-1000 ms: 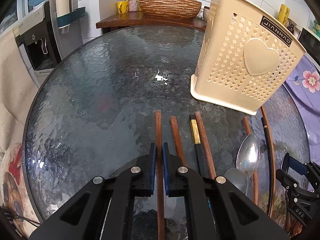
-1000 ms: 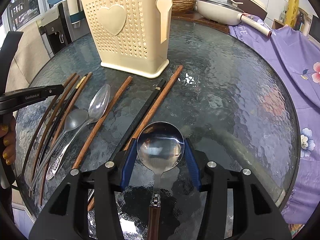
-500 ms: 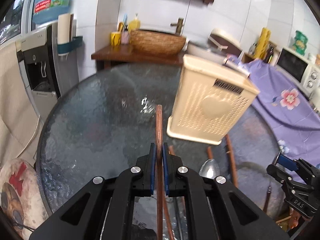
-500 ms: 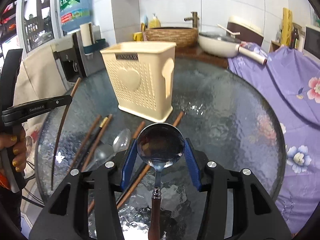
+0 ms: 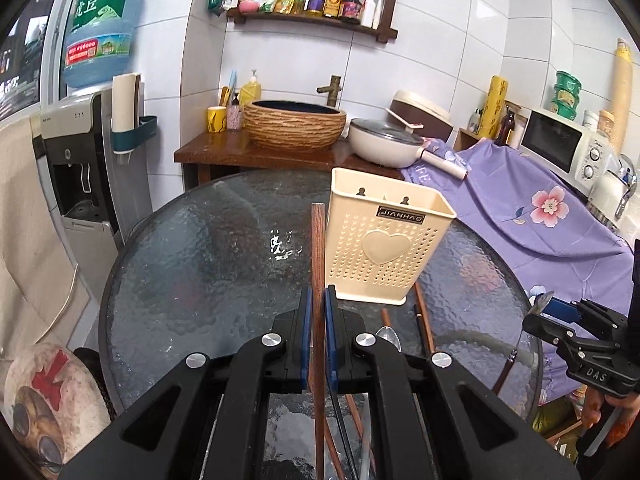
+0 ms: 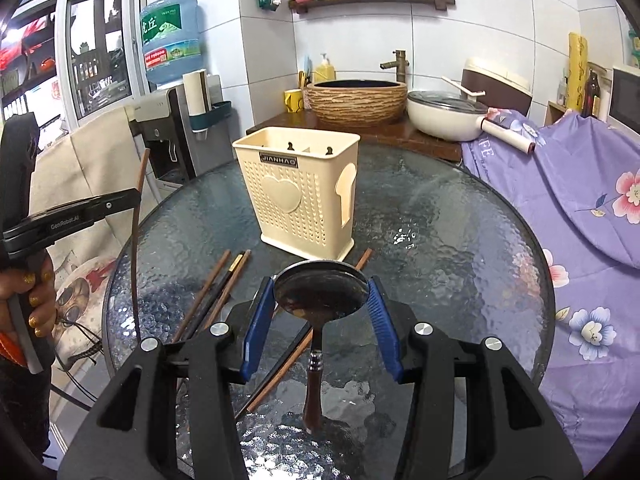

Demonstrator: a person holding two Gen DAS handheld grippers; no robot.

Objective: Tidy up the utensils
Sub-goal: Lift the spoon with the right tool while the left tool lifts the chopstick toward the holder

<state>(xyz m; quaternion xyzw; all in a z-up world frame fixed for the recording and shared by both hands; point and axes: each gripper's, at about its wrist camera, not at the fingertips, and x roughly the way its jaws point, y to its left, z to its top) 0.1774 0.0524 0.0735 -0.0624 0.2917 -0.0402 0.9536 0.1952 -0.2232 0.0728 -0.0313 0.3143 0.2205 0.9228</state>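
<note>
Left hand-held gripper [image 5: 316, 336], frame center, clamped on a wooden chopstick [image 5: 317, 248]: light, stiff, pinched mid-shaft, may pivot. Right hand-held gripper [image 6: 322, 320], center, clamped across a ladle [image 6: 320, 290] bowl: smooth metal, slippery, handle hanging. Holder [image 6: 298, 192] upper-center on desk [image 6: 460, 248].

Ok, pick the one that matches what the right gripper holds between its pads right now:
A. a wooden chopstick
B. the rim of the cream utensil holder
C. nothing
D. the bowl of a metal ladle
D: the right gripper has its blue pads pressed on both sides of the round bowl of the metal ladle, whose wooden handle hangs below.
</note>
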